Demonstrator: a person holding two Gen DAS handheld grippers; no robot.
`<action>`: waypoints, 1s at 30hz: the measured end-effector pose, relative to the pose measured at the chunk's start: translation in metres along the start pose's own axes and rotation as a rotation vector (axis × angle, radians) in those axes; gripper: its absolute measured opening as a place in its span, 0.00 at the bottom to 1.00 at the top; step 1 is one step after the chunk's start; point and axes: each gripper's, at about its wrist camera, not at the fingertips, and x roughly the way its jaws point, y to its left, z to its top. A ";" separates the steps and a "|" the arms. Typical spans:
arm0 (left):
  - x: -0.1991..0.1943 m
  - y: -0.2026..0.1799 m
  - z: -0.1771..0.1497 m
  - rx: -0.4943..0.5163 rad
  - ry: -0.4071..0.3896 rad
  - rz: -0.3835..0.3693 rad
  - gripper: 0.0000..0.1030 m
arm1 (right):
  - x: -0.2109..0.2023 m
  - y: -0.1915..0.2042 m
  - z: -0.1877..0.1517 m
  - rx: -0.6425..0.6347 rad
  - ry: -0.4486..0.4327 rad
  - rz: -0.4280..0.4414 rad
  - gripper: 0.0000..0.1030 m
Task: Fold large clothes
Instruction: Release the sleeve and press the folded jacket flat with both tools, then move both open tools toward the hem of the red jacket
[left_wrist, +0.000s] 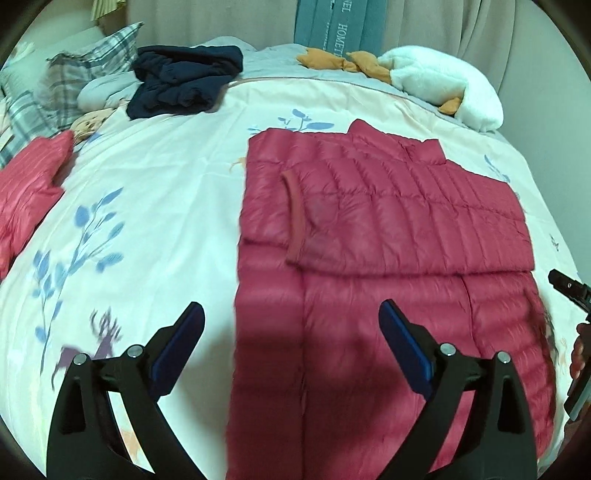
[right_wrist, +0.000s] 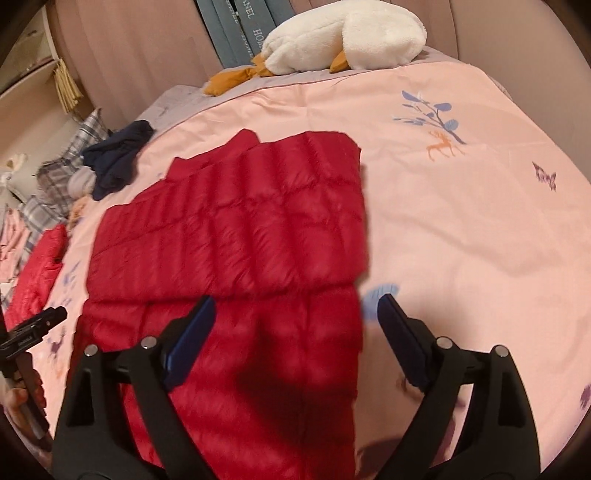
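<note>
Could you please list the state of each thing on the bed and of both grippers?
Red down jacket: flat on the bedspread, partly folded.
Navy garment: crumpled heap.
Second red garment: bunched at the edge.
Plush goose: lying on its side.
Left gripper: open, empty.
Right gripper: open, empty.

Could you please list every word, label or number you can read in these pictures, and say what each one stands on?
"HOMETE", cut off: white letters on the grey-blue panels behind the bed.
"NEL" above it on the same panel, start hidden. The right wrist view shows only "ANEL" and "HO".
Smaller print on a neighbouring panel: too blurred to read.
Red jacket, bedspread: no text visible.
</note>
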 end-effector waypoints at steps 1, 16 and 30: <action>-0.005 0.002 -0.005 -0.004 -0.003 -0.001 0.93 | -0.005 0.001 -0.006 -0.003 0.001 0.007 0.89; -0.044 0.026 -0.078 -0.096 0.059 -0.087 0.99 | -0.055 -0.011 -0.078 0.063 0.080 0.100 0.98; -0.035 0.043 -0.118 -0.178 0.152 -0.164 0.99 | -0.061 -0.027 -0.114 0.108 0.159 0.112 0.98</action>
